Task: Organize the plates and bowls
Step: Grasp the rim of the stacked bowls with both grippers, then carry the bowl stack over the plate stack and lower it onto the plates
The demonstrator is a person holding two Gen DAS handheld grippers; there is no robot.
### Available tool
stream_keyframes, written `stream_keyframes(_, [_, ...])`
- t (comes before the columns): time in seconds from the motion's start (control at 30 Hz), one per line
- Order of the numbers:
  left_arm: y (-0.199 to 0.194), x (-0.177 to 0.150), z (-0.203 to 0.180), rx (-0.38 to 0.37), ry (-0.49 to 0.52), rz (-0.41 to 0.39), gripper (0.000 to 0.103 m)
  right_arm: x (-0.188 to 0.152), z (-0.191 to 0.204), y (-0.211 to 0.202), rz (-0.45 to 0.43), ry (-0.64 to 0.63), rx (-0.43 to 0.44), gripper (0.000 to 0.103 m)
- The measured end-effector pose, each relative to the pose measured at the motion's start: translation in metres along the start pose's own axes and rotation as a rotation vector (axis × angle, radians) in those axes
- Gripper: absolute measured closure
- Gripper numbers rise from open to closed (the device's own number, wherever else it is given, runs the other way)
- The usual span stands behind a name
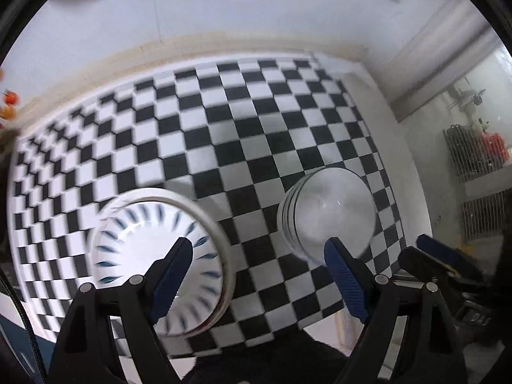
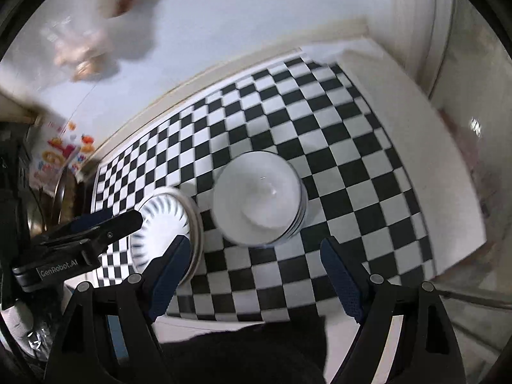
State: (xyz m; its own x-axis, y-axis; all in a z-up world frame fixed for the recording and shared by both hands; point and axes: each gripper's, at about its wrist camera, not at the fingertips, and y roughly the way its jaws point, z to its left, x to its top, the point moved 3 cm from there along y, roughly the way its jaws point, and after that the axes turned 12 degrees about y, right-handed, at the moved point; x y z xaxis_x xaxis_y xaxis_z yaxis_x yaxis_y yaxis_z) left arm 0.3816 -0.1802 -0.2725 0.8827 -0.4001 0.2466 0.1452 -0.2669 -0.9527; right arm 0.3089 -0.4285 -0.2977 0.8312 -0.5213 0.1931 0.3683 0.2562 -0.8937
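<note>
Checkered black-and-white cloth (image 1: 243, 134) covers the table, which is pushed up against a pale wall, and everything the task cares about sits on the near half of it. Toward the left stands the patterned bowl (image 1: 160, 256), white with blue dashes fanning round its inside; it appears to have at least one more rim under it, so it is probably a small stack. Just beside it, apart by a strip of cloth, stands the white bowl stack (image 2: 259, 198), plain bowls nested one in another with their dark rim lines showing at the side. Both groups are upright and mouth up, which suits lifting them by the rim.

Each tool seems matched to the pile on its own side. The left gripper (image 1: 259, 275) hangs above the gap between the two piles, its jaws spread wide with nothing between them, one finger overlapping the patterned bowl in its own view. The right gripper (image 2: 252, 275) is likewise wide and empty, aimed steeply down with the white stack just ahead of its fingertips. Neither touches any dish yet. The frames are blurred, so fine rim detail is uncertain. Sorting looks barely begun
</note>
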Motion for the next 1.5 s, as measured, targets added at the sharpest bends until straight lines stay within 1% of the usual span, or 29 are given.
stream_keyframes(0.13, [0.055, 0.023, 0.005, -0.085, -0.021, 0.101, 0.021, 0.024, -0.028, 0.046, 0.025, 0.079, 0.016, 0.017])
stream_keyframes(0.2, [0.076, 0.029, 0.004, -0.111, -0.017, 0.148, 0.024, 0.031, -0.037, 0.064, 0.036, 0.098, 0.039, 0.017])
stream_keyframes(0.23, [0.088, 0.032, 0.002, -0.130, -0.011, 0.170, 0.027, 0.033, -0.039, 0.072, 0.042, 0.099, 0.050, 0.017])
stream_keyframes(0.27, [0.099, 0.034, 0.000, -0.145, -0.006, 0.191, 0.033, 0.035, -0.042, 0.082, 0.055, 0.102, 0.051, 0.018])
stream_keyframes(0.3, [0.106, 0.035, -0.001, -0.152, -0.001, 0.209, 0.037, 0.036, -0.045, 0.093, 0.081, 0.110, 0.070, 0.018])
stream_keyframes(0.37, [0.122, 0.037, -0.005, -0.185, 0.005, 0.242, 0.040, 0.037, -0.051, 0.112, 0.123, 0.136, 0.105, 0.021])
stream_keyframes(0.4, [0.127, 0.037, -0.007, -0.205, 0.006, 0.250, 0.041, 0.037, -0.053, 0.119, 0.143, 0.146, 0.124, 0.022])
stream_keyframes(0.43, [0.133, 0.037, -0.009, -0.240, 0.003, 0.259, 0.044, 0.037, -0.055, 0.125, 0.157, 0.156, 0.140, 0.026])
stream_keyframes(0.47, [0.138, 0.036, -0.010, -0.258, -0.003, 0.273, 0.047, 0.037, -0.057, 0.132, 0.171, 0.164, 0.145, 0.029])
stream_keyframes(0.5, [0.141, 0.036, -0.011, -0.289, -0.014, 0.277, 0.047, 0.037, -0.059, 0.141, 0.193, 0.173, 0.158, 0.030])
stream_keyframes(0.57, [0.145, 0.036, -0.011, -0.326, -0.036, 0.282, 0.048, 0.036, -0.066, 0.153, 0.224, 0.213, 0.180, 0.041])
stream_keyframes(0.63, [0.148, 0.036, -0.013, -0.360, -0.037, 0.281, 0.048, 0.035, -0.071, 0.163, 0.258, 0.245, 0.211, 0.047])
stream_keyframes(0.77, [0.152, 0.039, -0.013, -0.413, -0.053, 0.252, 0.050, 0.038, -0.077, 0.174, 0.282, 0.281, 0.265, 0.048])
stream_keyframes(0.87, [0.151, 0.040, -0.016, -0.402, -0.038, 0.233, 0.051, 0.038, -0.078, 0.178, 0.288, 0.285, 0.276, 0.048])
stream_keyframes(1.07, [0.143, 0.037, -0.019, -0.334, -0.014, 0.216, 0.052, 0.034, -0.082, 0.177, 0.295, 0.275, 0.273, 0.049])
stream_keyframes(1.23, [0.134, 0.037, -0.018, -0.294, 0.001, 0.202, 0.051, 0.023, -0.070, 0.177, 0.319, 0.270, 0.287, 0.049])
stream_keyframes(1.37, [0.132, 0.034, -0.016, -0.274, -0.017, 0.209, 0.051, 0.016, -0.058, 0.182, 0.340, 0.305, 0.298, 0.049])
stream_keyframes(1.5, [0.127, 0.029, -0.014, -0.267, -0.032, 0.213, 0.052, 0.013, -0.052, 0.181, 0.344, 0.310, 0.294, 0.048])
